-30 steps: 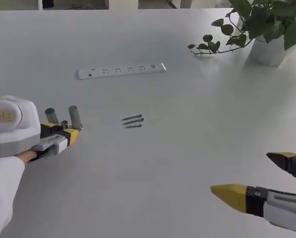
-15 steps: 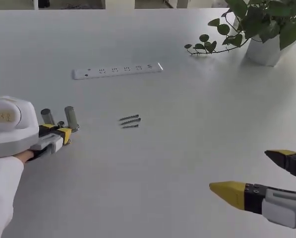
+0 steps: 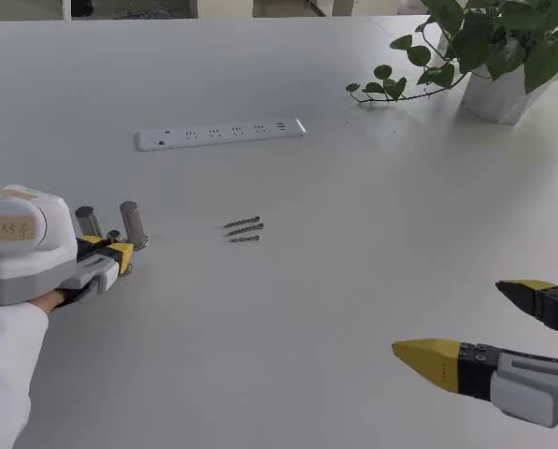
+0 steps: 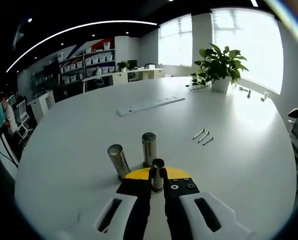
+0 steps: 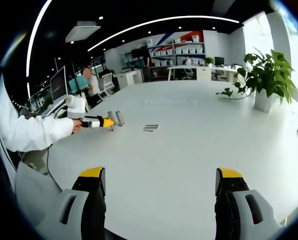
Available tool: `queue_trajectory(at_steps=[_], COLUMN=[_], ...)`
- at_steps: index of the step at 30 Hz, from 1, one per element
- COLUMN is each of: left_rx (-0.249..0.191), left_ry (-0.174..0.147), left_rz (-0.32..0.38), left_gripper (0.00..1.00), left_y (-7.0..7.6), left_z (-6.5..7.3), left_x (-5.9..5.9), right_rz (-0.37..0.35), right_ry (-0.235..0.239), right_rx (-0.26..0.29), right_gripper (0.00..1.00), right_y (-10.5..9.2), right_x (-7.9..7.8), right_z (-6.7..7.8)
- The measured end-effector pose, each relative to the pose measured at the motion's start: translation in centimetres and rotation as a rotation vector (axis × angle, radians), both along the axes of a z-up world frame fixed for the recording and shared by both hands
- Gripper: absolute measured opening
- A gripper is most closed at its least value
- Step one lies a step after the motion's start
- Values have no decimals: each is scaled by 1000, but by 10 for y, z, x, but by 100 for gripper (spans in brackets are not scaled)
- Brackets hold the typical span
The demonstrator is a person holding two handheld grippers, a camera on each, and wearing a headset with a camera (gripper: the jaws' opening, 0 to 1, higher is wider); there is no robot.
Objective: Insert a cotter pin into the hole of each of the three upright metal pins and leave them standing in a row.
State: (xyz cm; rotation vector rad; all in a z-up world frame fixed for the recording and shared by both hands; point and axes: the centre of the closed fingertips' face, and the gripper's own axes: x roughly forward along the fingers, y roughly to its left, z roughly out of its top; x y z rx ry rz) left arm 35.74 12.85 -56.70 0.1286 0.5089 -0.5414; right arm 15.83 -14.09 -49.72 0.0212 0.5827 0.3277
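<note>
Three short metal pins stand at the table's left. Two of them (image 3: 88, 221) (image 3: 133, 224) are free and upright. My left gripper (image 3: 116, 253) is shut on the third metal pin (image 4: 157, 172), the nearest one, which stands upright between the yellow tips just in front of the other two (image 4: 119, 160) (image 4: 149, 148). Three cotter pins (image 3: 244, 230) lie side by side on the table to the right of the pins, also visible as cotter pins (image 4: 203, 136) (image 5: 149, 127). My right gripper (image 3: 451, 320) hovers open at the near right with nothing between its fingers (image 5: 91, 175).
A white power strip (image 3: 221, 134) lies farther back on the table. A potted plant (image 3: 503, 47) with trailing leaves stands at the far right corner. A person's white sleeve (image 3: 3, 374) comes in at the bottom left.
The head view has shifted slightly. The left gripper stays shut on the nearest pin and the right gripper stays open; nothing else has visibly moved.
</note>
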Motion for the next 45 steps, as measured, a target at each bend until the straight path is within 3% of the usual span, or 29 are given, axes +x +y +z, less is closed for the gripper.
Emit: queue_trajectory(at_steps=[4, 12, 21, 26, 29, 41, 45], left_rx=[1, -33, -18, -34, -21, -8, -24], left_ry=[-25, -34, -38, -42, -53, -37, -26], left_rz=[-2, 46, 73, 70, 71, 62, 66], left_gripper=[6, 7, 7, 7, 7, 7, 7], left_y=[-2, -1, 1, -2, -5, -18, -22], left_z=[10, 26, 35, 39, 41, 29, 28], left_x=[-6, -27, -55, -65, -71, -87, -88], right_rz=[4, 27, 59, 72, 78, 89, 85], right_ry=[-3, -21, -36, -39, -43, -38, -42], right_rx=[7, 22, 38, 41, 42, 42, 46], right_gripper=[89, 89, 88, 88, 88, 90, 90], right_y=[1, 7, 12, 13, 15, 18, 16], right_x=[0, 1, 1, 1, 0, 0, 1], right_z=[1, 4, 8, 10, 11, 9, 10])
